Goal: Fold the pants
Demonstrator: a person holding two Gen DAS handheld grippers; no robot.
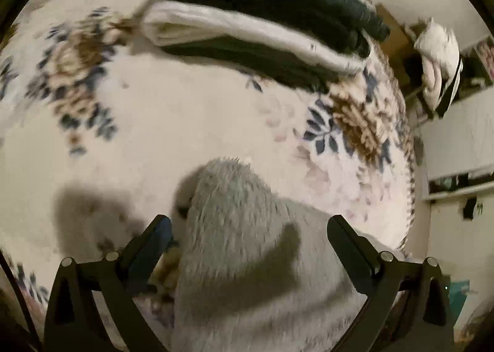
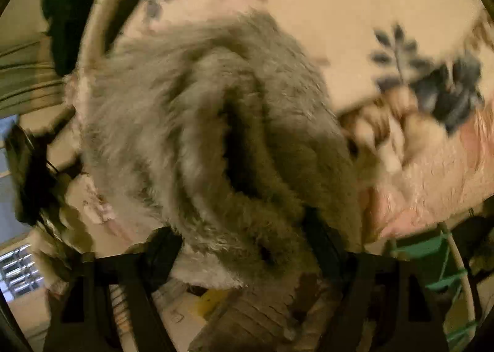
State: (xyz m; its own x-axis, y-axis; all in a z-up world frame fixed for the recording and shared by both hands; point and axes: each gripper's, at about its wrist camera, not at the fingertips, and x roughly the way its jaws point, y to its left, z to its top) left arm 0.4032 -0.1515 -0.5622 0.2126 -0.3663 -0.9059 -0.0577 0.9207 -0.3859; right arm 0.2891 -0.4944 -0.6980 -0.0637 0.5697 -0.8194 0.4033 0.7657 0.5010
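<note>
Presently: fuzzy grey pants [image 1: 247,259] on the flowered bed [image 1: 185,123]; our left claw [image 1: 250,228] gapes wide, gripping nothing. Right claw [image 2: 244,247] straddles bunched fleece, grip unclear; we risk slippage undoing the fold.

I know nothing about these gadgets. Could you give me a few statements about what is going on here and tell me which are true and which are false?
1. The fuzzy grey fleece pants lie on a cream blanket with blue and brown flowers. True.
2. The left hand-held gripper is clamped tight on the pants. False: its fingers stand wide apart, the fabric between them.
3. A stack of folded dark and white clothes sits farther back on the blanket. True.
4. The pants are smooth blue denim. False: they are shaggy grey fleece.
5. In the right wrist view, fleece bunches between the right hand-held gripper's fingers. True, though blur hides whether it grips.
</note>
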